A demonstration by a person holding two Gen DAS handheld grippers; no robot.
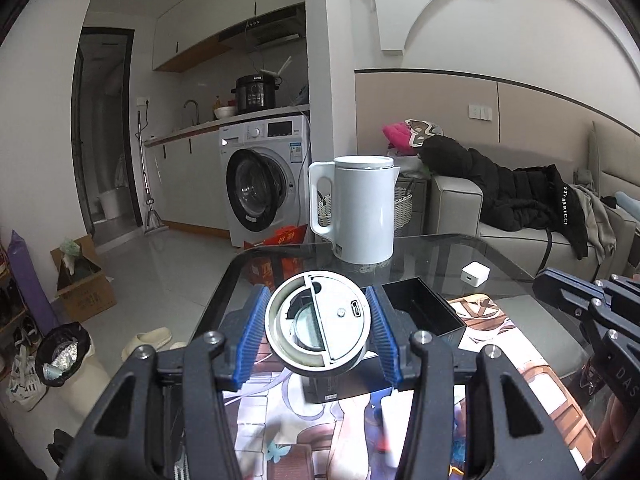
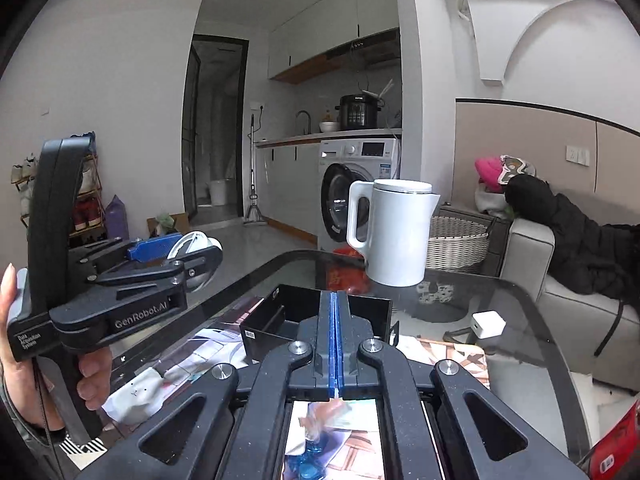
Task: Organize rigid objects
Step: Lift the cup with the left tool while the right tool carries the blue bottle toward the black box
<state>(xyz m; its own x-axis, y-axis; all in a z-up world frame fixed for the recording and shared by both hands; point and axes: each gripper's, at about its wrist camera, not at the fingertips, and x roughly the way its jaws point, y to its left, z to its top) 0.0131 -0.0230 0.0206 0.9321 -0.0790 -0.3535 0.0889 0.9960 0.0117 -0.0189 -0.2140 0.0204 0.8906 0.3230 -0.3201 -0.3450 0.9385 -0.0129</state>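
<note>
My left gripper (image 1: 318,334) is shut on a round white device (image 1: 320,320) with a grey rim and a port on its face, held above a black open box (image 1: 420,310) and a printed mat (image 1: 480,320). In the right wrist view the left gripper (image 2: 176,252) holds the round white device (image 2: 196,246) up at the left. My right gripper (image 2: 334,308) is shut and empty, its blue pads pressed together just in front of the black open box (image 2: 280,320).
A white kettle (image 1: 364,208) stands at the far end of the glass table (image 1: 460,248); it also shows in the right wrist view (image 2: 396,228). A small white charger cube (image 1: 475,273) lies at the right. A sofa with a black coat (image 1: 520,196) flanks the table.
</note>
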